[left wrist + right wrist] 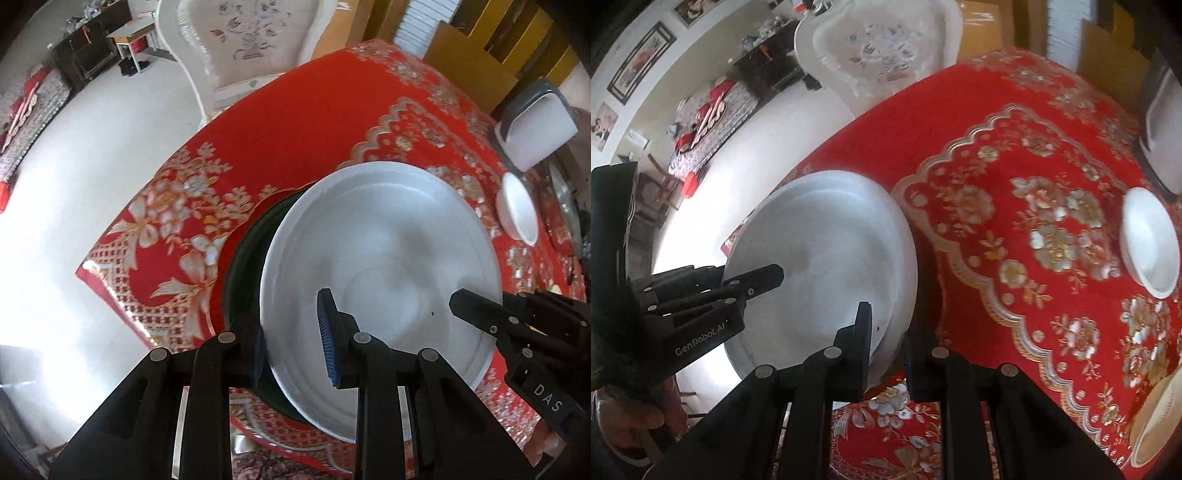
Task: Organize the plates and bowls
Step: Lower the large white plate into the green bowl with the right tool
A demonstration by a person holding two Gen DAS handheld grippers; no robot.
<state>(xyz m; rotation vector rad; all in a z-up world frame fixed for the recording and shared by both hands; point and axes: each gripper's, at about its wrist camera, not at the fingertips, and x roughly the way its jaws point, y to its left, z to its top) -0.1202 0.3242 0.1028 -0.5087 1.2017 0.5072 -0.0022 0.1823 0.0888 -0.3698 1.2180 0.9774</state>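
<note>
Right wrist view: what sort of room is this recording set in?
Most likely a home dining or living room. A table under a red floral tablecloth holds a large white plate and a small white bowl, an ornate white chair stands at its far side, and framed pictures hang on the wall.

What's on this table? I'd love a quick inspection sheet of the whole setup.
Surface: red floral tablecloth.
Job's things: large white plate over a dark dish; small white bowl apart, further along the table.
Clutter: grey-and-white container; pale plate edge.
Grippers: left claw and right claw each straddle the large plate's rim; grip unclear.
Cables: nothing seen.
Surroundings: white chair, dark cabinet.
</note>
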